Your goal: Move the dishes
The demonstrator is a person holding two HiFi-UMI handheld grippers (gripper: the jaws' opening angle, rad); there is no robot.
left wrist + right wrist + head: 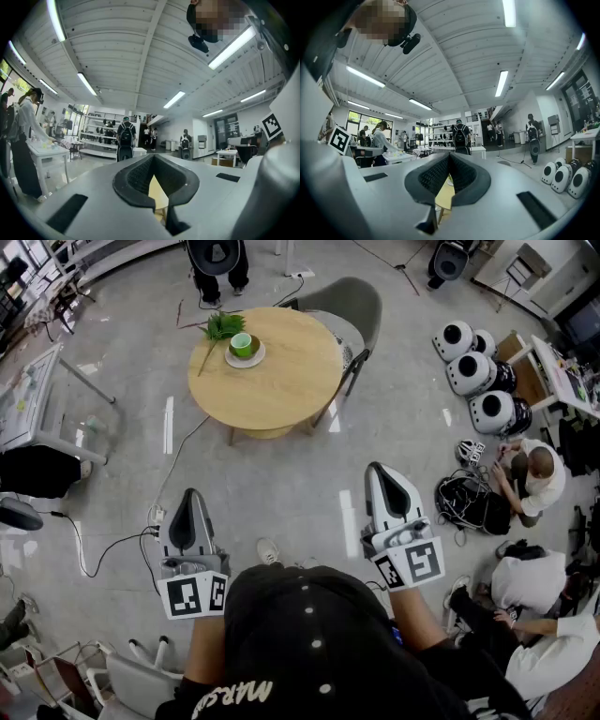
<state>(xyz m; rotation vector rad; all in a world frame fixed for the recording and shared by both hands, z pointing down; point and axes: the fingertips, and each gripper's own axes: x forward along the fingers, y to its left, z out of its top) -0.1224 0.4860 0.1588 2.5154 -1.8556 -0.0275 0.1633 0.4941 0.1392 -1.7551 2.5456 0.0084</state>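
Head view: round wooden table (281,381) in upper centre of frame; green cup (241,344) stands on a white saucer (253,359) near the table's upper-left edge; leafy green sprig (221,327) lies just beside the saucer, further up and left; rest of the tabletop bare. Grey chair (352,301) is drawn up to the table's upper-right side.

Left gripper (192,502) at lower left, right gripper (382,474) at lower centre-right, both over the grey floor and well apart from the table; both point toward the top of the frame. Marker cube (195,594) of the left one and marker cube (412,562) of the right one sit just above the holder's forearms.

Left gripper view: jaws together at the tips, nothing clamped; pale table edge shows only as a sliver in the notch below the closed pads. Right gripper view: same reading; jaws together, empty, table sliver behind them.

Surroundings: white domed units (466,373) grouped on the floor at upper right; a person (534,474) crouched at right beside black gear; a black cable (112,545) trails over the floor at left.
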